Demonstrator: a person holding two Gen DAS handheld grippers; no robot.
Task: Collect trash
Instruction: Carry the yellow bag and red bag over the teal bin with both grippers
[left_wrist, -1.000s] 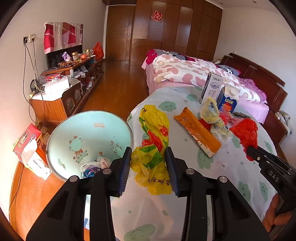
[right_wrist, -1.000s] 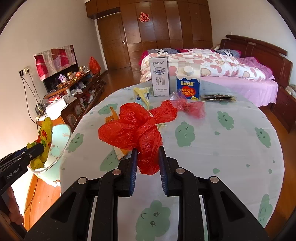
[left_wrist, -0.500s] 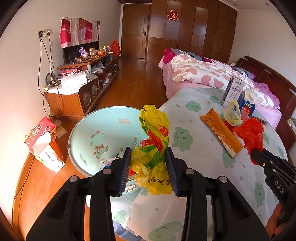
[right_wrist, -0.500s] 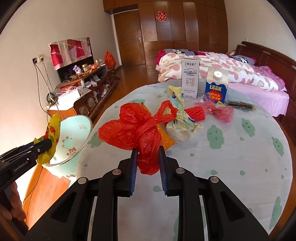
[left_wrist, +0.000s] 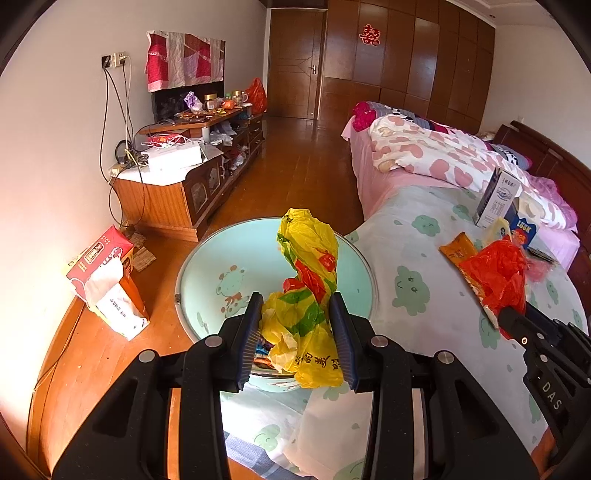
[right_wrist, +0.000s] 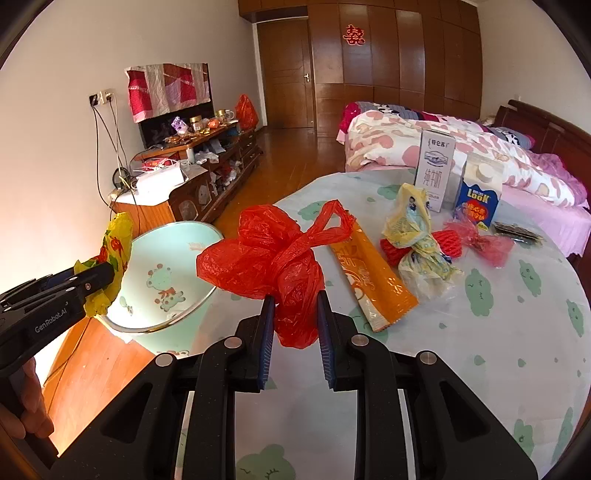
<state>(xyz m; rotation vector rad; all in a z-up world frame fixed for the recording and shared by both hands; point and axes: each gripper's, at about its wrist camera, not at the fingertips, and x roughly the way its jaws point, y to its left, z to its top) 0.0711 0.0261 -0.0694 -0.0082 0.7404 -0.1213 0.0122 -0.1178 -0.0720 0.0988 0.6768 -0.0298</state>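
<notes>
A crumpled yellow plastic bag (left_wrist: 306, 295) with red and green print is clamped between the jaws of the left gripper (left_wrist: 297, 332) and is held above the open mouth of a pale green bin (left_wrist: 221, 273), which stands on the wooden floor just beside the table (right_wrist: 480, 369). The bin's inside wall is printed with a cartoon animal, and at its bottom some crumpled wrappers (left_wrist: 264, 350) can be made out (mostly hidden behind the gripper and the bag, so their kind cannot be told). A crumpled red plastic bag (right_wrist: 273, 258) is pinched between the jaws of the right gripper (right_wrist: 295, 325) and is held over the table edge, near the bin's rim but not over its opening. On the cloth-covered table an orange wrapper (right_wrist: 373, 280) is seen lying flat, with a knotted pale yellow bag (right_wrist: 417, 243) just beside it, red netting (right_wrist: 448, 243) partly under that bag, and a pink wrapper (right_wrist: 487, 243) further right. Two cartons are stood upright at the far side: a white milk carton (right_wrist: 434, 173) and a blue carton (right_wrist: 478, 195) with a round white cap, both closed. A red tissue box (left_wrist: 107, 273) is set on the floor by the wall, with a white sheet drawn out of it.
</notes>
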